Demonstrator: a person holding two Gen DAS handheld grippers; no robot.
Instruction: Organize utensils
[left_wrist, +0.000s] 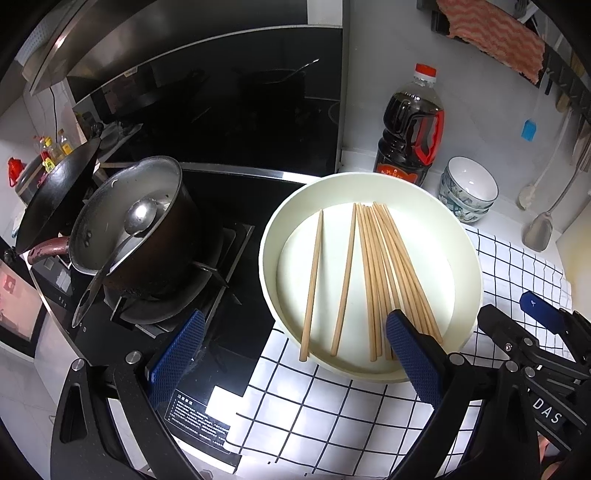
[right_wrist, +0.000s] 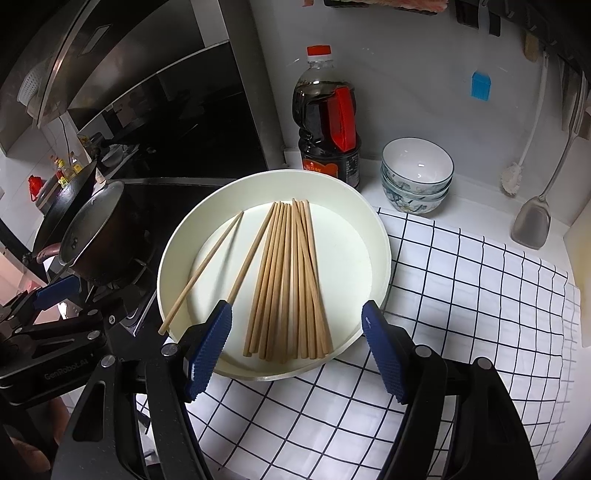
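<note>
The chopsticks (right_wrist: 286, 280) lie in a cream dish (right_wrist: 373, 229) at the centre of the right wrist view, most bunched in a fan whose near ends reach the dish's lower rim. Two strays (left_wrist: 328, 280) lie apart to the left of the fan, and in the right wrist view the leftmost one pokes over the lower-left rim.

They look like plain wood: light, stiff, thin and round, so likely to roll or scissor out of a loose pinch. A squeeze across the bunched near ends, where they lie closest together, seems the surest hold; the strays probably want picking singly, near mid-length. The dish looks smooth inside, so sticks may slide when nudged.

The right gripper (right_wrist: 297, 343) hangs over the dish's near rim, jaws wide, nothing between the pads. The left gripper (left_wrist: 295, 354) sits at the lower left of the dish, likewise spread and empty.

The dish rests on a checked cloth (right_wrist: 461, 295). Behind it stands a dark bottle (right_wrist: 328, 122); its label is unreadable. Stacked bowls (right_wrist: 417, 173) sit to the right, a pot (left_wrist: 136, 229) to the left.

Legible writing: "GenRobot" on the left gripper's body in the right wrist view, and "DAS" on the right gripper at the left wrist view's right edge.
</note>
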